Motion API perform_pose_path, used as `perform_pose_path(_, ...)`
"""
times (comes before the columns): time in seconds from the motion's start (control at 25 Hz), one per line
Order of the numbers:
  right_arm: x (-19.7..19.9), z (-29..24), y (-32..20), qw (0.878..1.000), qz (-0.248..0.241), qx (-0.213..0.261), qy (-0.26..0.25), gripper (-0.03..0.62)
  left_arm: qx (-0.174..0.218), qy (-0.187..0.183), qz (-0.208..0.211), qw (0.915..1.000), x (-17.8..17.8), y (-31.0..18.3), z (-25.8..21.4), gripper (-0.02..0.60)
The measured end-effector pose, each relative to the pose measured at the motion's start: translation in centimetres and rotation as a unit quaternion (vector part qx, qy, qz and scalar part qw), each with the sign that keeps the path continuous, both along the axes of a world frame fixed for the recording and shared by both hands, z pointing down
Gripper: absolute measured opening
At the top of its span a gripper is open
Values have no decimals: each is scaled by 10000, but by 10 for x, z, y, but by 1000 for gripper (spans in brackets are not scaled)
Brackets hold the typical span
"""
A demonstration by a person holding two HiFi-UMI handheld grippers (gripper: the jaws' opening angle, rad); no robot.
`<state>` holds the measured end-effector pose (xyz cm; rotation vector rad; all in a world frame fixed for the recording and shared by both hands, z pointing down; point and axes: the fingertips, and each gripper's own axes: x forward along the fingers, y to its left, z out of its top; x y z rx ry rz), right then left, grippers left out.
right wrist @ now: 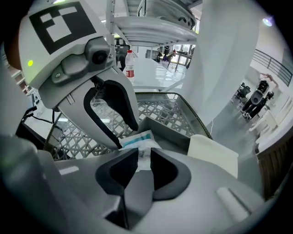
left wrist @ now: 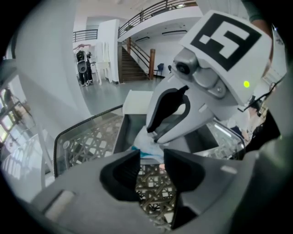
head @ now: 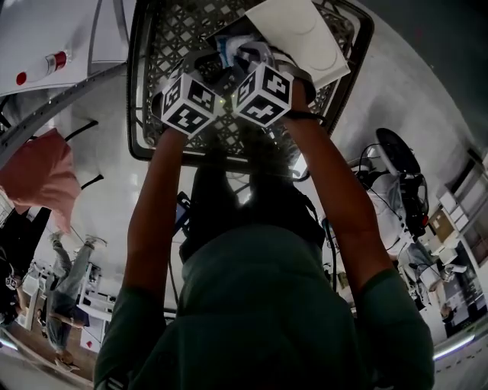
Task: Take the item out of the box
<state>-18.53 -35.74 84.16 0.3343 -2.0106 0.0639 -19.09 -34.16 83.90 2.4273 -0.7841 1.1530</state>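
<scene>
Sitting in a dark lattice plastic basket, an open grey box holds a white-and-blue film packet, likely light, soft and slippery. Here the right gripper pinches its edge; the left gripper straddles a corner, jaws apart. Bunched edges should hold best.

Wide, bright research hall, seen from the work floor: a pale, glossy floor runs back to a staircase with a dark wooden rail, which climbs to a railed upper gallery along white walls. Dark equipment on stands waits near the foot of the stairs. A long white table carries a red-labelled bottle at its near edge. Cabled apparatus sits on the floor beside open shelving, while a person stands among white workstations. The mix reads as a robotics lab, not a home or shop.
</scene>
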Motion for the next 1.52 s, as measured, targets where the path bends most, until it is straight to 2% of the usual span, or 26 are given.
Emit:
perform_pose_path(0.16, -2, 7, 3, 9999, 11, -100, 8, 52, 46, 87, -77, 9999, 0, 0, 2, 141)
perform_pose_path(0.2, -3, 7, 4, 9999, 29, -106, -9, 46, 49, 109, -73, 9999, 0, 1, 2, 120)
perform_pose_path(0.28, -3, 3, 4, 9999, 88, -84, -62, 32, 81, 155, -57, 9998, 3, 4, -1, 17)
perform_pose_path(0.32, -2, -1, 5, 9998, 123, -66, -102, 28, 108, 171, -63, 9998, 4, 5, -3, 3)
perform_pose_path(0.52, 4, -28, 10, 9986, 347, 7, -397, 23, 104, 346, -258, 9990, 1, 9, -18, 3)
perform_pose_path(0.8, 5, -90, 18, 9937, 629, 245, -897, 21, 155, 1164, -706, 9906, -7, 10, -74, 3)
perform_pose_path(1.16, 14, -190, 37, 9827, 825, 700, -1500, 20, 688, 1378, -380, 9873, -1, 28, -170, 3)
perform_pose_path(1.52, 24, -286, 65, 9658, 1007, 1200, -2068, 18, 1353, 1519, -42, 9791, 5, 54, -269, 3)
